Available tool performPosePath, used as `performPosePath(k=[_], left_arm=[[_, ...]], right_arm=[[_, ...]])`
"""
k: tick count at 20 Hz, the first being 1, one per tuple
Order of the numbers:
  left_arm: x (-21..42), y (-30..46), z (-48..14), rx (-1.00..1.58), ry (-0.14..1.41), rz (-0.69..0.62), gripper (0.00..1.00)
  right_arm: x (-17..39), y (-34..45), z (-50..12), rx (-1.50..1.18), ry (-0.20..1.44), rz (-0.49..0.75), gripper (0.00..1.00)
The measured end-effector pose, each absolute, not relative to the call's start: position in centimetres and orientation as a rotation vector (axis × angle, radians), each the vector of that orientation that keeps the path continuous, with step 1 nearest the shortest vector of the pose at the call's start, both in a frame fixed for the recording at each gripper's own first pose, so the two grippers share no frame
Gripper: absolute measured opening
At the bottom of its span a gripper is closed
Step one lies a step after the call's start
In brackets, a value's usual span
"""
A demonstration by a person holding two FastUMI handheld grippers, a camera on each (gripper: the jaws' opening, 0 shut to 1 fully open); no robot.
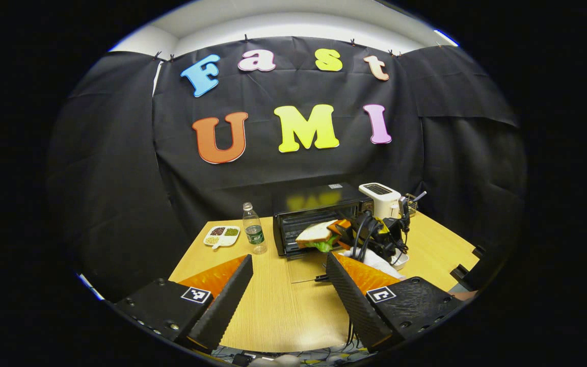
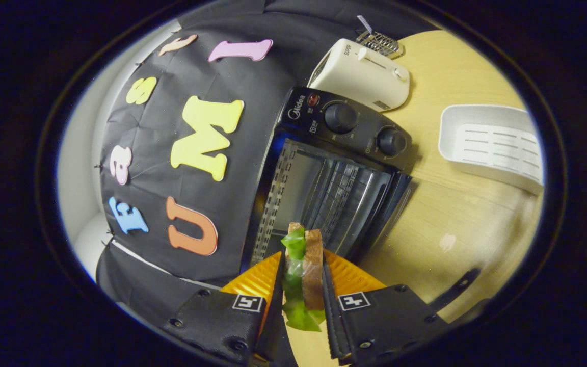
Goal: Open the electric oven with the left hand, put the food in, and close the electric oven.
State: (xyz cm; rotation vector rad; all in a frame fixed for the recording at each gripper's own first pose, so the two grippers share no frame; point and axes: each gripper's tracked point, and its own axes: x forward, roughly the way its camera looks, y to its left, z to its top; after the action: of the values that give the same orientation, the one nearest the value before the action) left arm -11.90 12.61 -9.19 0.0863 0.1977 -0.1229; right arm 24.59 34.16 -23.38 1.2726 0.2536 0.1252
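Note:
The black electric oven [image 1: 319,204] stands at the back of the wooden table with its door folded down. My left gripper [image 1: 288,278] hangs open over the table in front of it, holding nothing. In the left gripper view the right gripper [image 1: 338,232] holds a sandwich [image 1: 315,234] just at the oven's mouth. The right gripper view is rolled sideways. There my right gripper [image 2: 301,262] is shut on the sandwich [image 2: 303,270], bread with green lettuce. Behind it lies the oven [image 2: 334,173], its cavity and rack open to view.
A white toaster [image 1: 380,199] [image 2: 359,74] stands right of the oven. A water bottle [image 1: 254,229] and a white plate of beans [image 1: 222,235] sit to its left. A white tray [image 2: 492,145] lies on the table [image 2: 456,214] by the oven.

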Motion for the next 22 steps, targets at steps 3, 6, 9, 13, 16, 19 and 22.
performPosePath(k=[3,6,9,13,16,19,22], left_arm=[[-12.3,13.5,-9.7,0.102,0.209,-0.11,0.96],[-12.2,14.0,-10.4,0.113,0.231,-0.097,0.96],[-12.1,14.3,-10.3,0.124,0.235,-0.092,0.96],[-11.6,14.7,-11.3,0.107,0.239,-0.08,0.96],[-11.1,14.5,-11.6,0.079,0.244,-0.082,0.96],[-10.6,14.5,-11.9,0.079,0.246,-0.088,0.96],[-9.9,14.3,-11.7,0.084,0.24,-0.094,0.96]], right_arm=[[27.4,34.0,-23.8,1.307,0.237,0.072,0.4],[29.6,34.0,-24.8,1.345,0.243,0.036,0.4],[31.1,33.7,-25.7,1.348,0.235,0.01,0.4],[31.7,32.9,-26.5,1.197,0.255,-0.035,0.48],[31.8,32.4,-25.7,0.996,0.259,-0.017,0.51],[31.7,31.5,-26.4,0.829,0.294,-0.055,0.6],[31.2,30.9,-26.9,0.803,0.307,-0.06,1.0]])
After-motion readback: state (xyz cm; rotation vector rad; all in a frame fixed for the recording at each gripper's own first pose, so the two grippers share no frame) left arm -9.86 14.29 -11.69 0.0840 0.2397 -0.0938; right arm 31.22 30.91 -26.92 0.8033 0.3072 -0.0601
